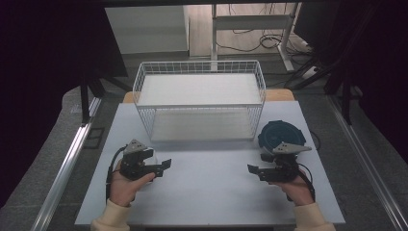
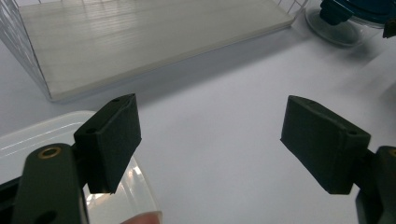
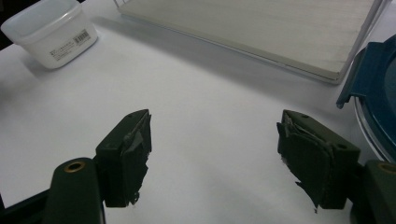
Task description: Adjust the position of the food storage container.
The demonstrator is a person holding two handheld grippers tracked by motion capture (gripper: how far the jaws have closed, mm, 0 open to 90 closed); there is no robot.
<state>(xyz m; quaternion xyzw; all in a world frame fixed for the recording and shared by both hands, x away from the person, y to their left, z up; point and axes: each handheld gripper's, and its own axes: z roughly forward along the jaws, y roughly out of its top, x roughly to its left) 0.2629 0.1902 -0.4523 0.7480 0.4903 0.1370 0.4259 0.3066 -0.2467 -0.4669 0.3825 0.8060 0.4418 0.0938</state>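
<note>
My left gripper is held low over the white table at the front left, its jaws open and empty. A translucent white box sits just beside its left jaw; the same box, with a barcode label, stands far off in the right gripper view. Over the front right of the table my right gripper points left, open with nothing between its worn pads. A round container with a dark blue lid stands just behind it.
A white wire rack with two pale shelves stands at the middle back of the table; its lower shelf lies ahead of both grippers. Dark curtains and metal rails flank the table. Bare table surface lies between the two grippers.
</note>
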